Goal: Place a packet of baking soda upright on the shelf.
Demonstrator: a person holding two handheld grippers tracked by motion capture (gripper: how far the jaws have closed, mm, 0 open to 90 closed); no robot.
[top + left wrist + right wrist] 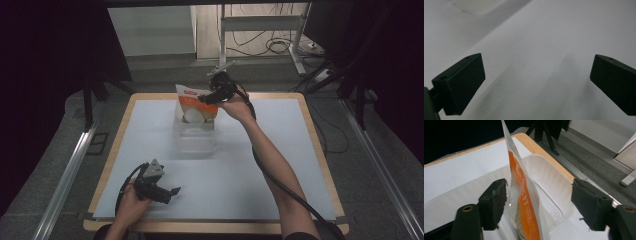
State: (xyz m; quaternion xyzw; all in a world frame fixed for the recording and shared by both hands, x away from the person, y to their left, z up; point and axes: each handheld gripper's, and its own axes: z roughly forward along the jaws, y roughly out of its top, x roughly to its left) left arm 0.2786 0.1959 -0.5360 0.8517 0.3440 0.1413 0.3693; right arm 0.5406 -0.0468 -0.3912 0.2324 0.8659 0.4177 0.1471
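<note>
An orange and white pouch [196,107] stands upright in a clear plastic container [196,137] at the far middle of the table. My right gripper [206,97] is at the pouch's top right edge. In the right gripper view the pouch [524,195] rises edge-on between the jaws of the right gripper [539,202], close to the left pad and well apart from the right one; the jaws are open. The container's wall [549,177] lies behind it. My left gripper [172,192] rests low near the table's front left, and its jaws [537,80] stand open over the bare white surface.
A white sheet [240,165] covers the wooden table top [320,165]. Beyond the far edge are a metal desk frame [260,22] and cables [280,47] on the floor. A metal rail [67,175] runs along each side.
</note>
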